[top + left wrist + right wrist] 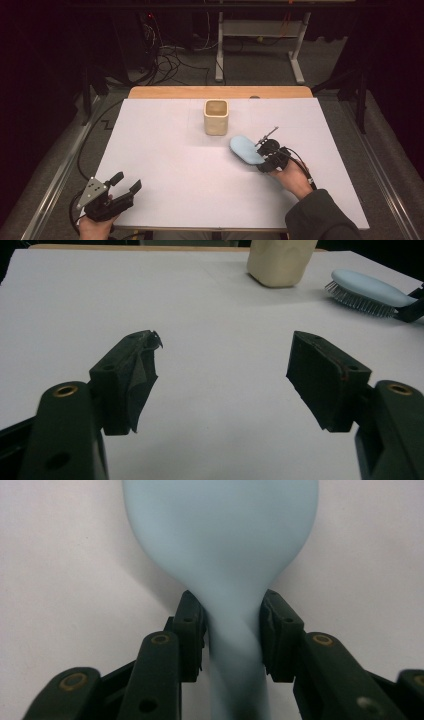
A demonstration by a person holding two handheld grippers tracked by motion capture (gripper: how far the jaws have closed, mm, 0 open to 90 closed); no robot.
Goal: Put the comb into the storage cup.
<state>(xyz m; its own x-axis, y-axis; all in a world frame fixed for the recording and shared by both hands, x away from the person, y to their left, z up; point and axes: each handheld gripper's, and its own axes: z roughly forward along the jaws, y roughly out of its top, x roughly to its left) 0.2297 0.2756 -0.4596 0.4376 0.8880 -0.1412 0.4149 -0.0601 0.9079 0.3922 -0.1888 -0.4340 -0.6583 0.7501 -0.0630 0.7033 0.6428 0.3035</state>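
The right gripper (266, 159) pinches the blue hairbrush (246, 149) by its handle neck, bristles down, just beside the cup (216, 117), perhaps its destination, while the left gripper (125, 184) idles spread.

The person's left hand (95, 226) sits at the near left corner of the table, holding the left gripper (126, 182) low with its jaws spread wide and nothing between them. The right hand (295, 181), coming out of a dark sleeve (320, 217), reaches forward and inward; the right gripper (264, 155) has its jaws closed on a pale blue handle.
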